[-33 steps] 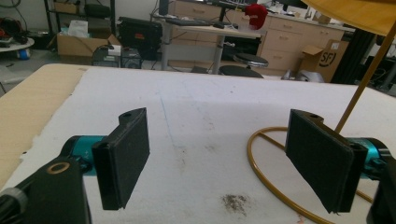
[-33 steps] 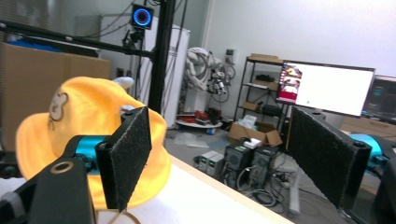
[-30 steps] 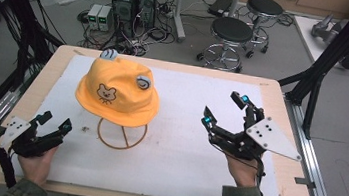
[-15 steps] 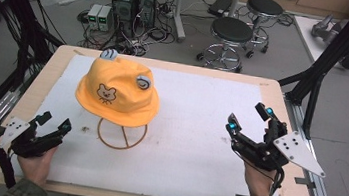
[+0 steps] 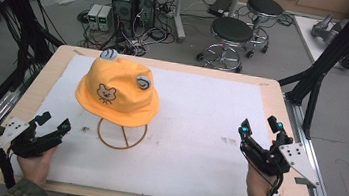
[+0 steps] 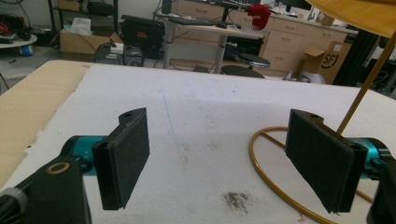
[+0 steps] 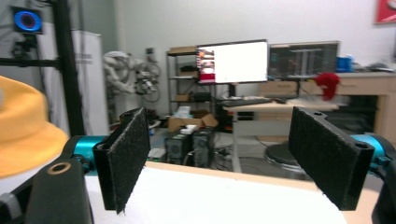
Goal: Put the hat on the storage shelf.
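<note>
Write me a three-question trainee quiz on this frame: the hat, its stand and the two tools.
1. True or false: the yellow hat lies flat on the white mat.
2. What is printed on the hat's front? A) a star B) a bear face C) a number
3. Are the jaws of the left tool and the right tool open or shut, and is anything between them?

Key
1. False: it sits on a thin wire stand whose ring base rests on the mat.
2. B.
3. Both open, with nothing between the jaws; each tool sits near a front corner of the mat, apart from the hat.
</note>
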The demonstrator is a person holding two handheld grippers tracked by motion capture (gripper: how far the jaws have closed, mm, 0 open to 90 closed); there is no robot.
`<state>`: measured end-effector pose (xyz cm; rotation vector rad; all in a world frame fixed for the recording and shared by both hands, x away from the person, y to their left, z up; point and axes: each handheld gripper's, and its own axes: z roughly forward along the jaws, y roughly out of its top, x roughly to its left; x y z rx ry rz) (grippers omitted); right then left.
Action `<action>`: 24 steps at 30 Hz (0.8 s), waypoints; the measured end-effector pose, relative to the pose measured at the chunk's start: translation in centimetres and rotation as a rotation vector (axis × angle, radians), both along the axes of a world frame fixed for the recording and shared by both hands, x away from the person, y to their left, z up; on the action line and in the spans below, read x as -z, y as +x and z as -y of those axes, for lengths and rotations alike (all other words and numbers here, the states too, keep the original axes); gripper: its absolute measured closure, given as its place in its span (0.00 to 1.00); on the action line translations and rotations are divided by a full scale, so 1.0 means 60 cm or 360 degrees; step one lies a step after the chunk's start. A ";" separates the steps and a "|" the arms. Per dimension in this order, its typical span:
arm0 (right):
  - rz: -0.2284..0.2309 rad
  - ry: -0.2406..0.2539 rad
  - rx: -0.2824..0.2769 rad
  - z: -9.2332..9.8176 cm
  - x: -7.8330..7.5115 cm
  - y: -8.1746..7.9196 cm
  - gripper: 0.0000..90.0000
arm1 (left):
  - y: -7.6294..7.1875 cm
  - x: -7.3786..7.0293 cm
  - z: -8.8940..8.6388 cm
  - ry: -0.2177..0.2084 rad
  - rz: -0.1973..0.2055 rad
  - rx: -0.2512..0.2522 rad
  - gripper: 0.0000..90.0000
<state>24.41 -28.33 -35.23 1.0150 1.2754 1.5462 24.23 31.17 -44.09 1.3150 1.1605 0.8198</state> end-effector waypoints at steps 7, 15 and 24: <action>-0.0123 0.0039 0.0081 0.010 0.040 0.017 0.22 | 0.000 0.000 -0.004 -0.0011 0.0005 -0.0018 0.25; -0.0191 0.0020 0.0162 0.020 0.064 0.016 0.22 | 0.002 0.000 -0.003 -0.0016 0.0007 -0.0007 0.25; -0.0273 -0.0024 0.0215 0.021 0.090 0.022 0.20 | 0.004 0.000 -0.001 -0.0021 -0.0002 0.0004 0.25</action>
